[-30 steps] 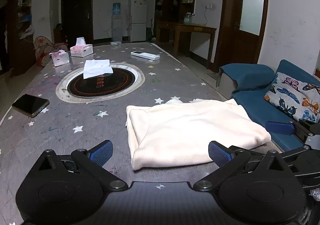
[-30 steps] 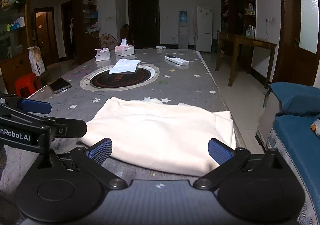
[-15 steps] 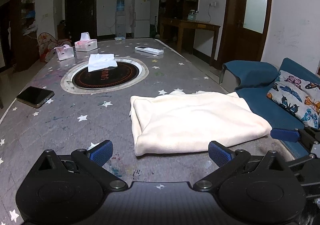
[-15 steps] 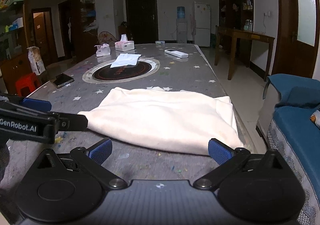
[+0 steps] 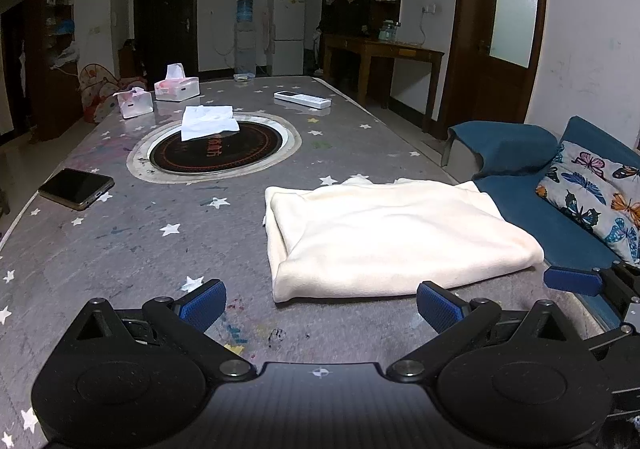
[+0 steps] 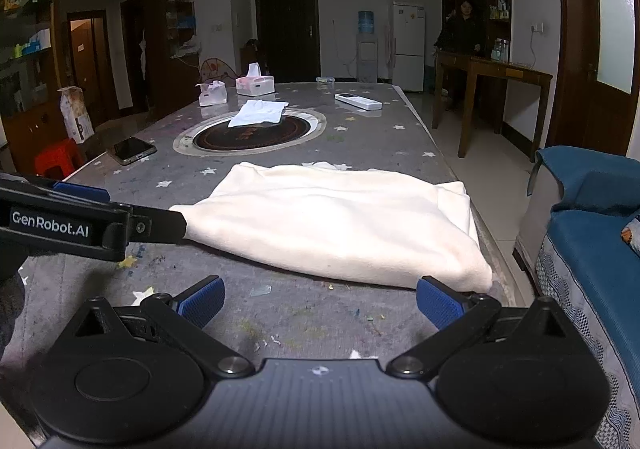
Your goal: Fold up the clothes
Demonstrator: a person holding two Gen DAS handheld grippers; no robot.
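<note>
On my left wrist view, a dark phone (image 5: pixel 76 188) lies at about 9 o'clock near the table (image 5: pixel 120 241) edge, and the round black inset (image 5: pixel 218 148) sits at 11 o'clock with a white tissue (image 5: pixel 208 122) draped on its far rim. My left gripper (image 5: pixel 320 303) hangs low and level over the near edge of the table, its blue pads (image 5: pixel 202 301) spread wide with nothing between them. The folded cream garment (image 5: pixel 394 239) lies flat at roughly 1 o'clock from that gripper, just beyond the right pad and not touched by it. At 3 o'clock I see a blue fingertip of my right gripper (image 5: pixel 572 281) poking in beside the garment's near right corner, by the blue sofa (image 5: pixel 532 209).

On my right wrist view, the left gripper (image 6: pixel 120 223) reaches in from 9 o'clock, its tip right at the garment's (image 6: pixel 340 225) left corner; I cannot tell whether it touches. My right gripper (image 6: pixel 320 301) is held level at the table edge, fingers (image 6: pixel 438 303) wide apart and empty, the garment's near right corner just beyond the right pad at 1 o'clock
</note>
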